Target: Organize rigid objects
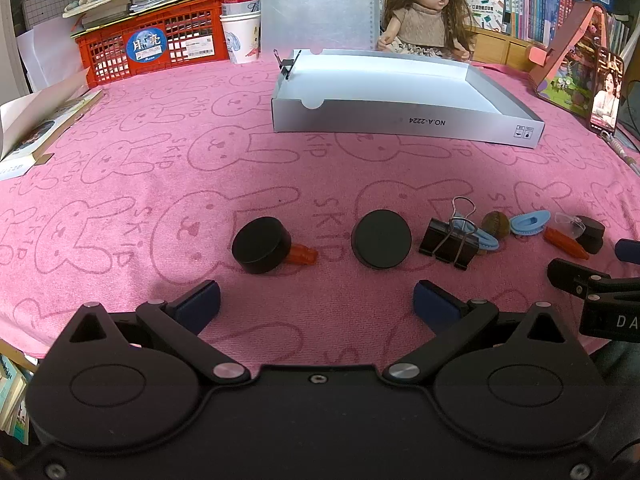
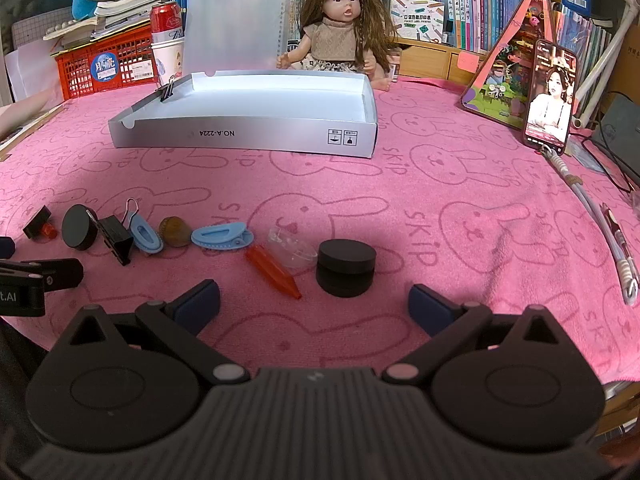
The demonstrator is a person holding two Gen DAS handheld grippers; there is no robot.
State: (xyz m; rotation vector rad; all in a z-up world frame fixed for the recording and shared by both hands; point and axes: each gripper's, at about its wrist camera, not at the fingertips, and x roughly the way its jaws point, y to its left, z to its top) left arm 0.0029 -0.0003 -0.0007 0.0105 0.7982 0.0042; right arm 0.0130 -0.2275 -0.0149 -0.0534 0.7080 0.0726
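Left gripper: the left gripper [image 1: 316, 304] is hovering low over the pink towel [image 1: 160, 168] with its jaws standing wide and nothing between them; two black discs [image 1: 261, 245] [image 1: 381, 244] are lying just ahead of it.
Right gripper: the right gripper [image 2: 314, 304] is likewise gaping wide and carrying nothing, facing a black puck [image 2: 346, 266] and an orange carrot-shaped piece [image 2: 274, 272].
Task things: the small items are sitting in a loose row along the near part of the towel, well apart from the grey tray [image 2: 248, 136], which is waiting nearly empty with a small black clip [image 2: 167, 90] on its left wall.
Clutter risk: the binder clip [image 1: 450, 242], blue clips [image 1: 530, 222], brown nut-like ball [image 1: 495, 224] and clear plastic piece [image 2: 292, 250] are crowding each other, so a closing pad is likely nudging a neighbour.
Slip risk: the smooth round discs are probably squirting out of a shallow pinch.
Collision risk: the grippers are working near each other.
Surface: soft towel with a rabbit print is draping over the table, possibly bunching under a dragged finger.
Room: a doll [image 2: 344, 20], red crate [image 1: 152, 46], lit phone [image 2: 550, 98] and bookshelves are standing behind.
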